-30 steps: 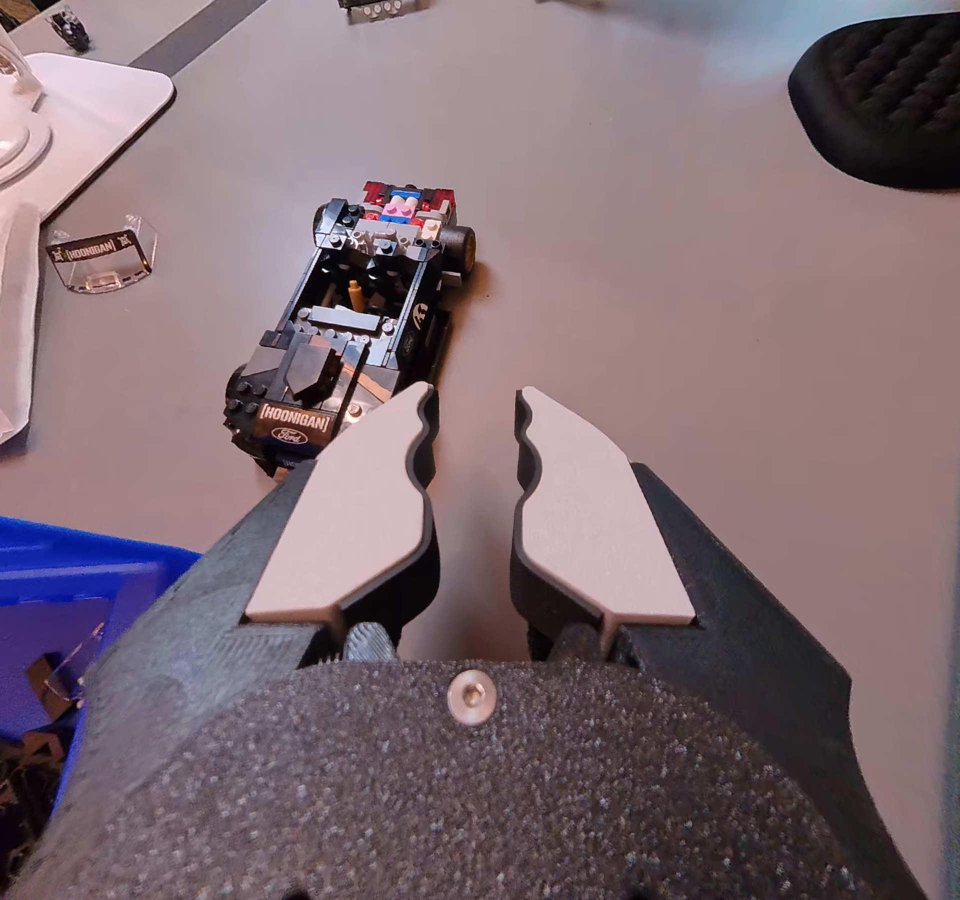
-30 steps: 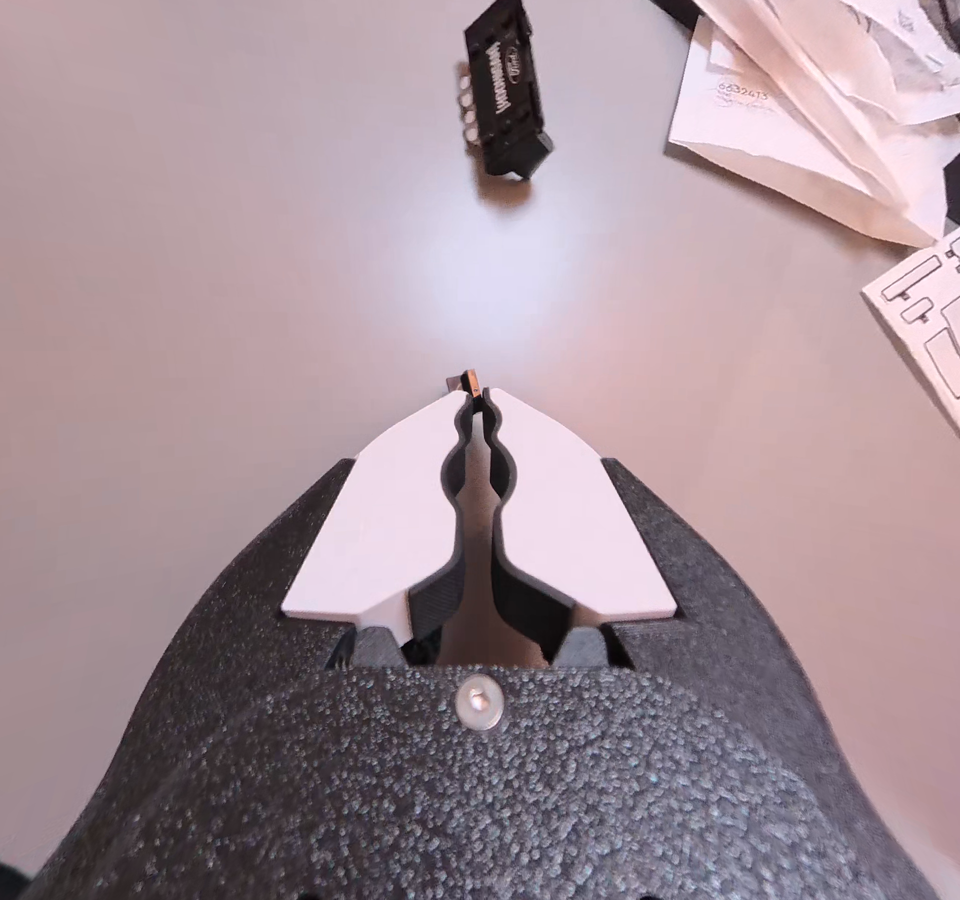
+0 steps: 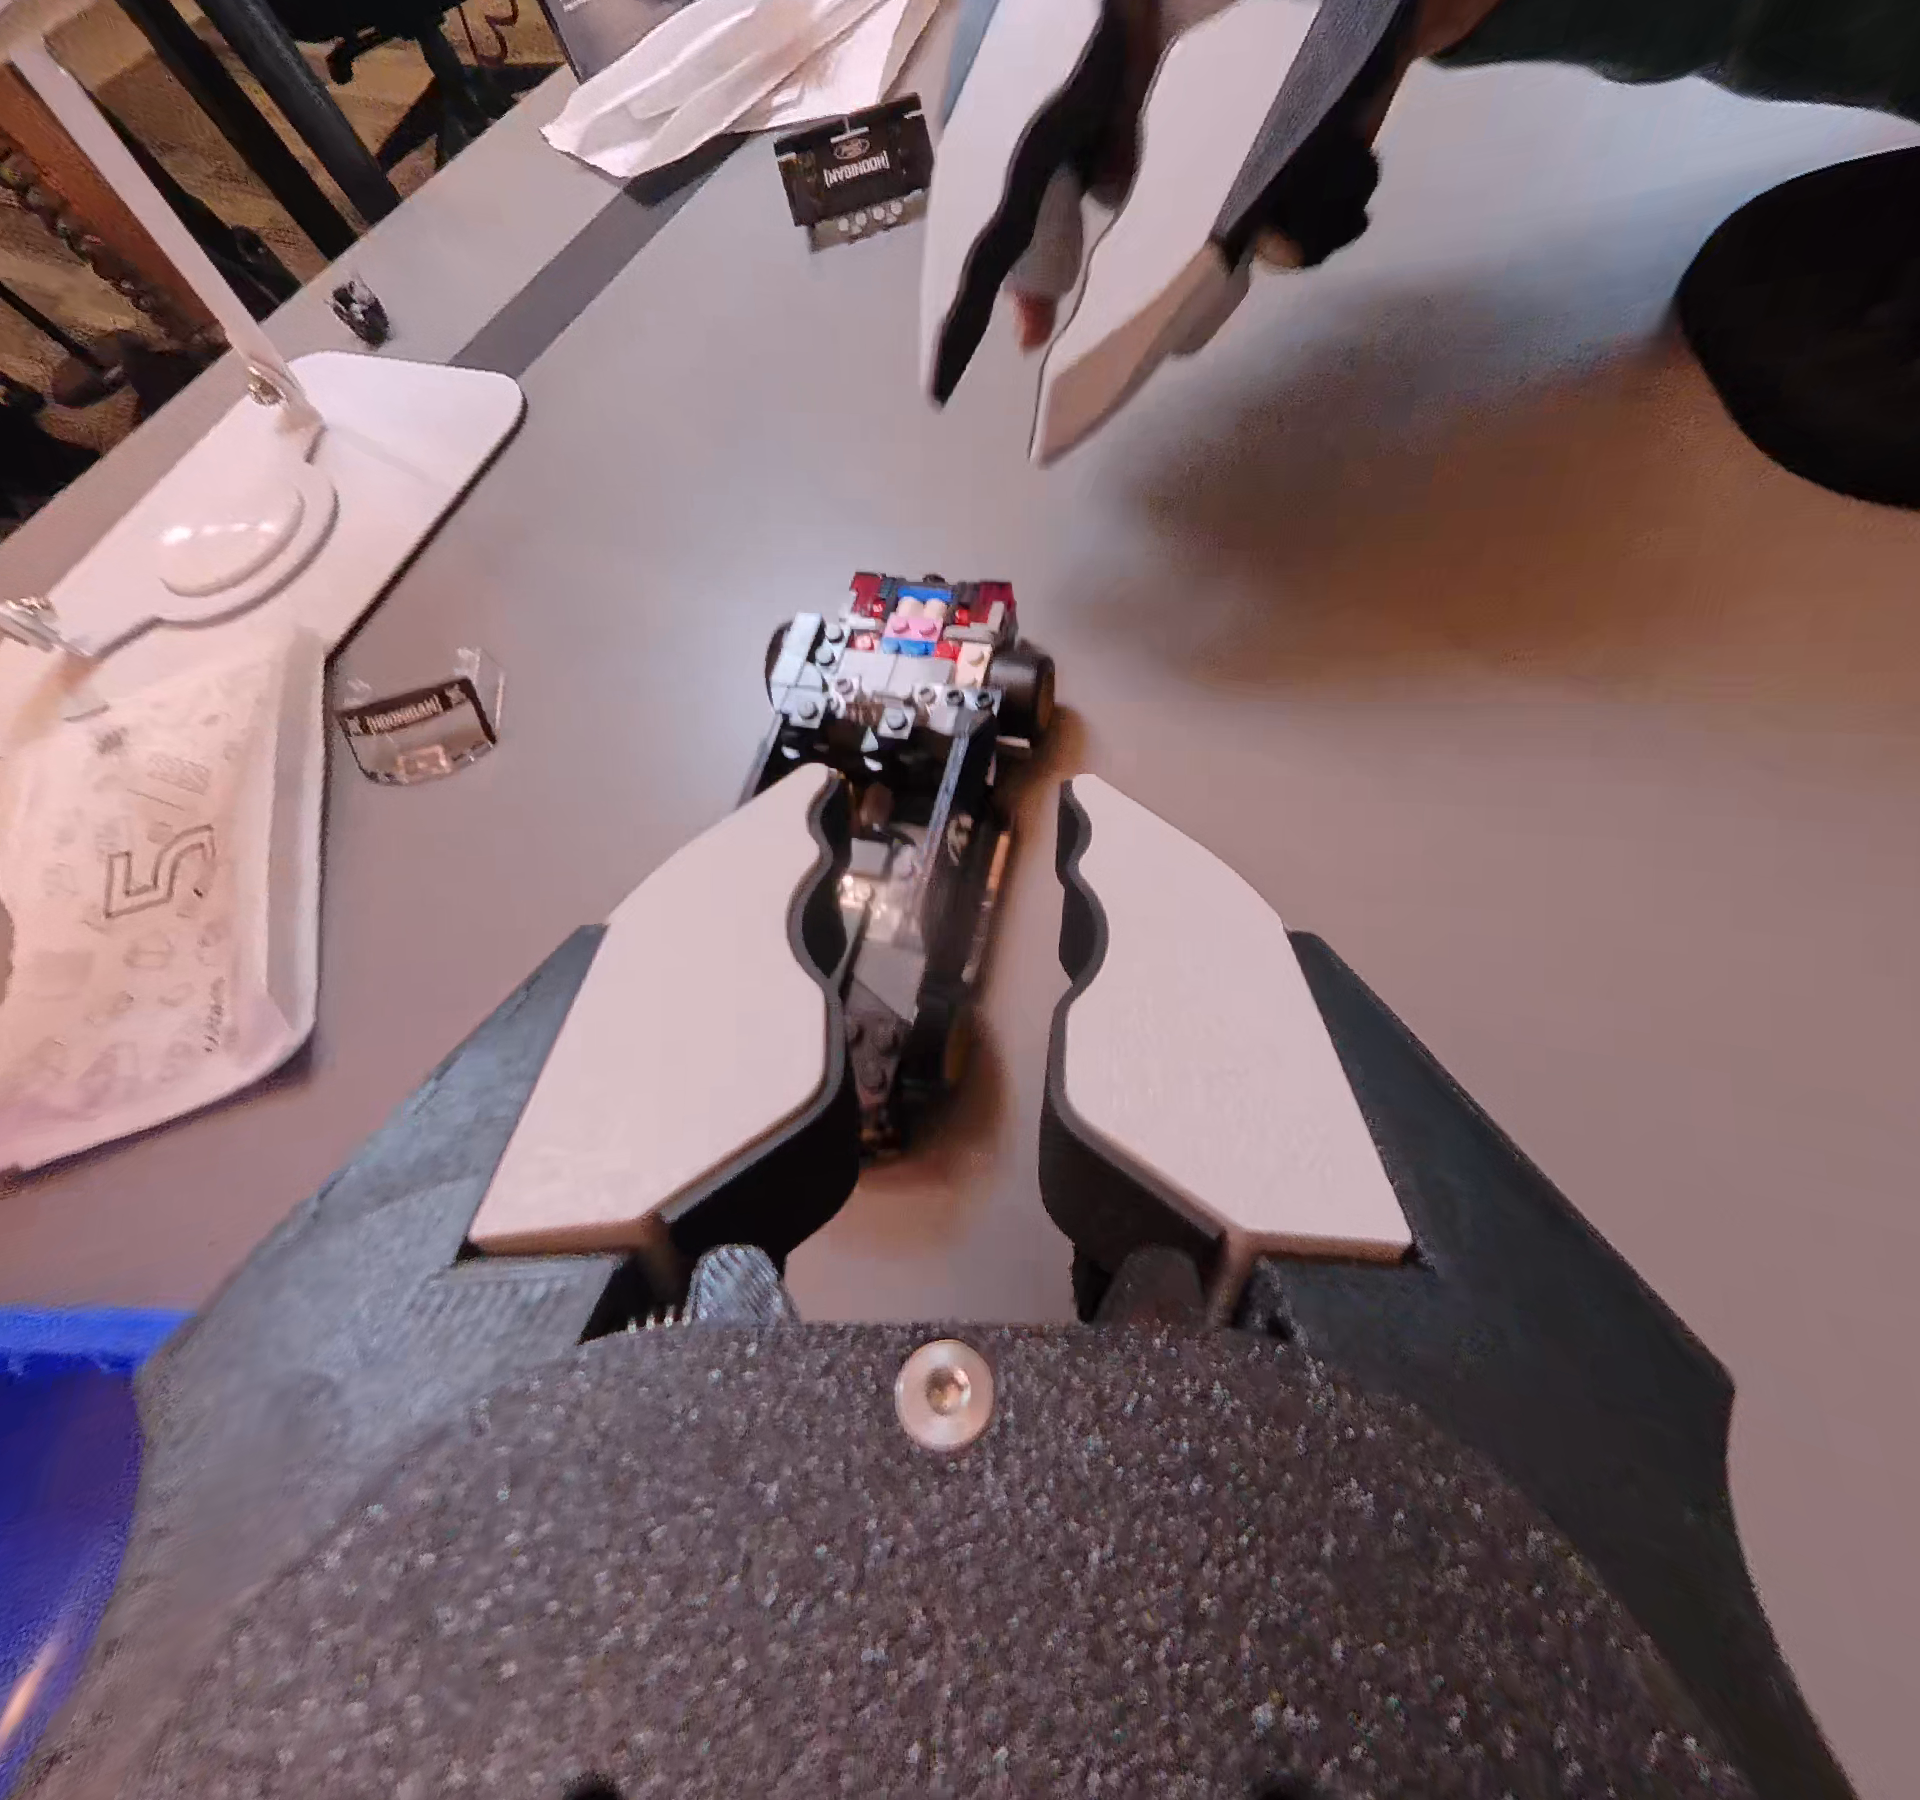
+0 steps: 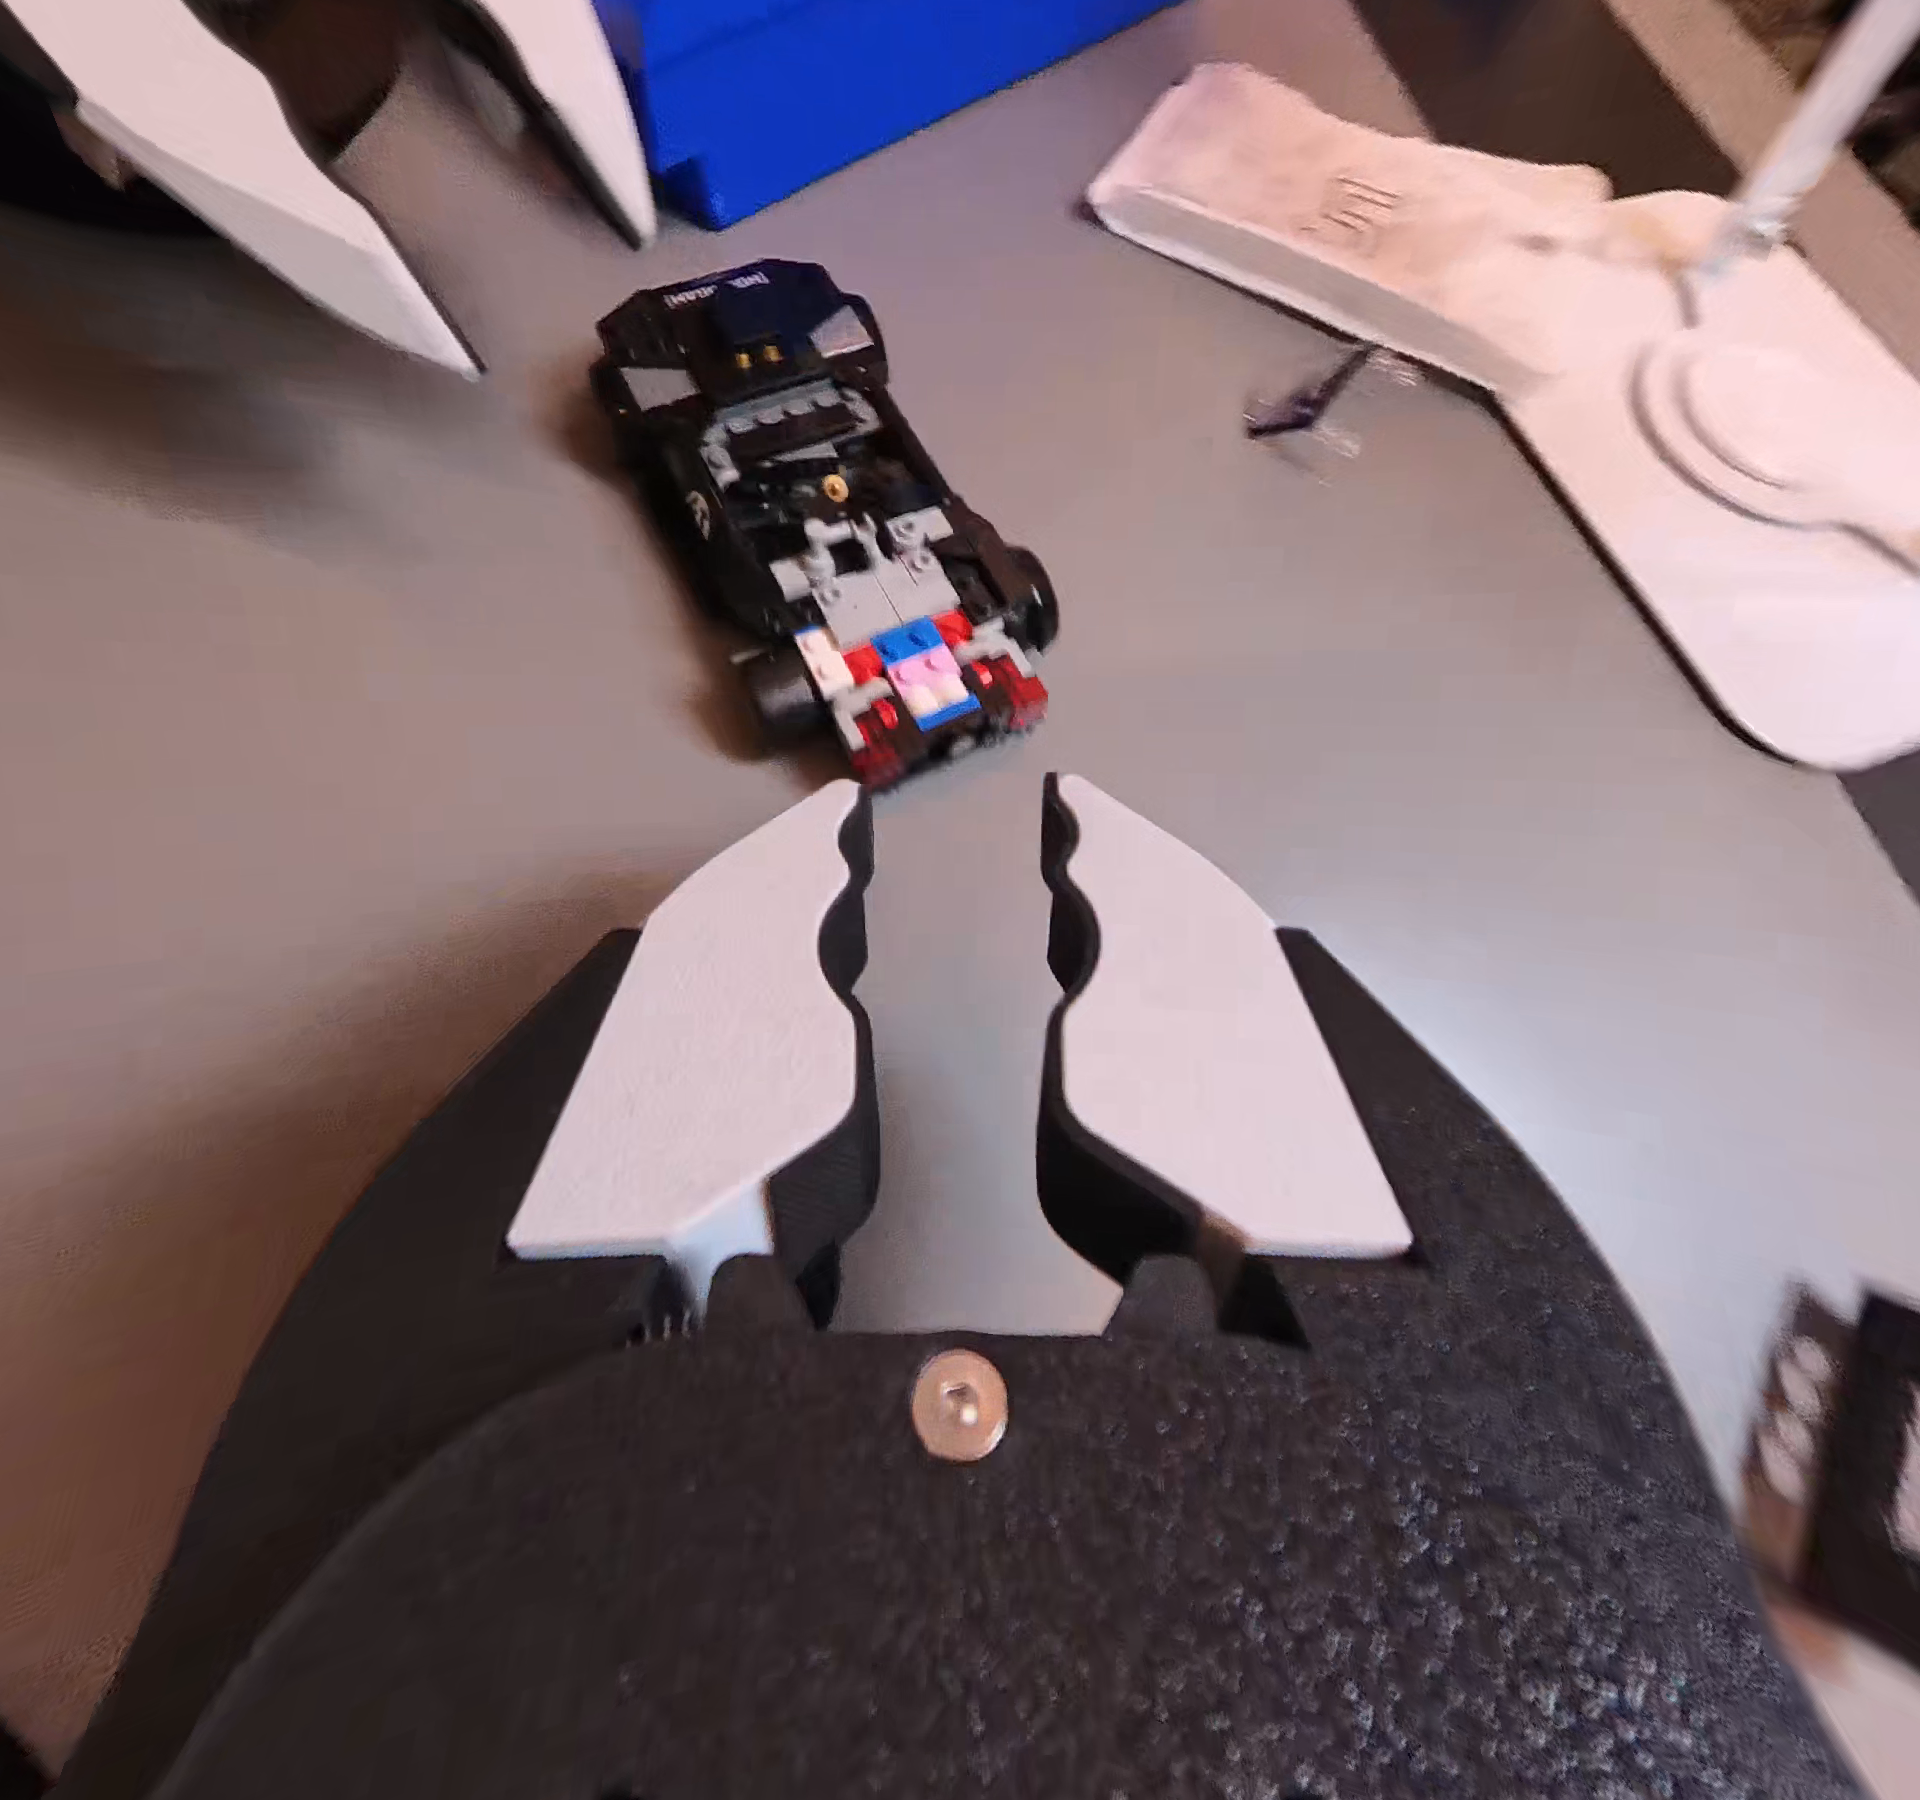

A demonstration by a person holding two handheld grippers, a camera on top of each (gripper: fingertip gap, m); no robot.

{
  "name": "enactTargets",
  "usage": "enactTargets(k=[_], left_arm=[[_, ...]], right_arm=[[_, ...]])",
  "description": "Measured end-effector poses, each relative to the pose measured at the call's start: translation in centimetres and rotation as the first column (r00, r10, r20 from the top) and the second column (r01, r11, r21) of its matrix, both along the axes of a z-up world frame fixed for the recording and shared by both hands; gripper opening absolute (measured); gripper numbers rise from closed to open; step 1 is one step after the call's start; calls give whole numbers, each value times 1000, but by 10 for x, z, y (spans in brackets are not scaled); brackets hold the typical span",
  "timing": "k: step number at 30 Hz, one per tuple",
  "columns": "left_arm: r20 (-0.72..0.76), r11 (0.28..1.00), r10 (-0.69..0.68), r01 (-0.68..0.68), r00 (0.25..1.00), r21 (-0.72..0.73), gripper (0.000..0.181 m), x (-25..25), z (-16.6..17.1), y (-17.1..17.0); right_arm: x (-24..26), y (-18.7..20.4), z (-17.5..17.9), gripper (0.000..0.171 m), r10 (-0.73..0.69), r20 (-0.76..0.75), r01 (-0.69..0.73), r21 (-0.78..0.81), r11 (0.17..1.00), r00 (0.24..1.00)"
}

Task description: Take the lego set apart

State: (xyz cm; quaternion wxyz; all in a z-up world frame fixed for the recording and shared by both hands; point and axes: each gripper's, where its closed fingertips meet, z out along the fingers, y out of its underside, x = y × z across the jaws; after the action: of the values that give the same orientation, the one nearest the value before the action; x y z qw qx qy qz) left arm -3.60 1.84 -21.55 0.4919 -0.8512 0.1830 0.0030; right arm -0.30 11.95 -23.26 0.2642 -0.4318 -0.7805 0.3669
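The black lego car [image 3: 904,690] stands on the grey table [image 3: 1351,919], with its roof off and red, blue and pink bricks at its rear. My left gripper [image 3: 945,794] is open, and the car's front half lies between and under its fingers; I cannot tell if they touch. My right gripper [image 4: 953,784] is open and empty, just short of the car's rear [image 4: 914,680]. Each gripper shows in the other's view: the right [image 3: 992,420] hovers beyond the car, and the left [image 4: 545,296] is by the car's nose.
A blue bin [image 4: 883,15] stands behind the car's nose. A white lamp base [image 3: 343,462], a clear windshield piece [image 3: 421,722] and a printed paper bag [image 3: 135,919] lie to my left. The black roof piece [image 3: 852,171], papers [image 3: 748,57] and a black cushion [image 3: 1808,337] are farther off. Spacing between my two grippers at the tips: around 12 cm. Left tips and right tips are each some 20 cm from the clear windshield piece [image 3: 421,722].
My left gripper moved forward over the car and opened wider. My right gripper, which was shut on a tiny piece near the roof piece, has opened and swung round to face the car's rear.
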Motion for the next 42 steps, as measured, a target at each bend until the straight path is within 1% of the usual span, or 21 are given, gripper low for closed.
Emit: enactTargets(k=[1,4,6,9,11,14,17,20,21,22,25,26,27,29,31,33,36,39,42], left_arm=[[-14,1000,3,-3,1000,-14,40,1,1,6],[-32,992,32,-35,999,-121,46,-1,-7,21],[-44,978,41,-49,998,-200,57,-3,-18,29],[-106,952,13,-45,994,-303,72,-8,-34,35],[-133,936,-6,-41,991,-349,78,-10,-39,36],[-141,924,-25,-31,990,-381,78,-17,-37,37],[-149,904,-72,1,986,-427,78,-23,-36,36],[-133,864,-138,53,982,-501,80,-22,-43,37],[-137,850,-162,67,977,-522,80,-22,-46,38],[-139,835,-186,82,973,-544,80,-22,-50,39],[-123,790,-251,130,960,-599,78,-17,-59,38],[-131,789,-267,138,955,-598,78,-16,-61,39],[-141,795,-274,141,951,-590,74,-16,-60,41],[-140,804,-274,147,951,-576,68,-16,-59,46],[-134,811,-278,158,951,-563,66,-15,-59,49],[-130,811,-280,162,951,-563,66,-14,-59,50],[-123,804,-273,156,954,-574,68,-14,-59,51],[-155,802,-257,121,954,-585,78,-20,-62,51],[-142,793,-256,124,956,-596,78,-18,-66,49]], right_arm=[[-9,-3,-3,31,25,9,-25,1,1000,1000],[-37,-8,-7,29,91,36,-90,-27,996,995],[-50,-13,-9,27,153,81,-147,-79,986,985],[-61,-21,-19,25,257,165,-246,-85,965,952],[-64,-23,-26,23,309,222,-300,-73,951,925],[-66,-24,-26,17,353,257,-348,-66,935,900],[-67,-22,-26,13,376,291,-382,-38,923,880],[-66,-23,-26,12,390,294,-405,-13,914,872],[-64,-24,-25,8,400,290,-415,-8,910,870],[-60,-26,-24,0,412,289,-428,-10,904,864],[-53,-28,-26,0,380,266,-392,-9,920,886],[-51,-27,-27,0,366,263,-376,-15,927,893],[-49,-27,-27,0,350,255,-356,-24,934,901],[-48,-24,-21,0,317,189,-311,-64,948,929],[-46,-17,-18,0,280,164,-271,-77,960,946],[-46,-7,-18,9,243,144,-235,-71,969,959],[-49,2,-21,19,216,155,-202,-104,974,964],[-55,1,-25,23,242,196,-209,-174,962,950],[-62,-9,-26,26,307,240,-229,-305,924,921]])
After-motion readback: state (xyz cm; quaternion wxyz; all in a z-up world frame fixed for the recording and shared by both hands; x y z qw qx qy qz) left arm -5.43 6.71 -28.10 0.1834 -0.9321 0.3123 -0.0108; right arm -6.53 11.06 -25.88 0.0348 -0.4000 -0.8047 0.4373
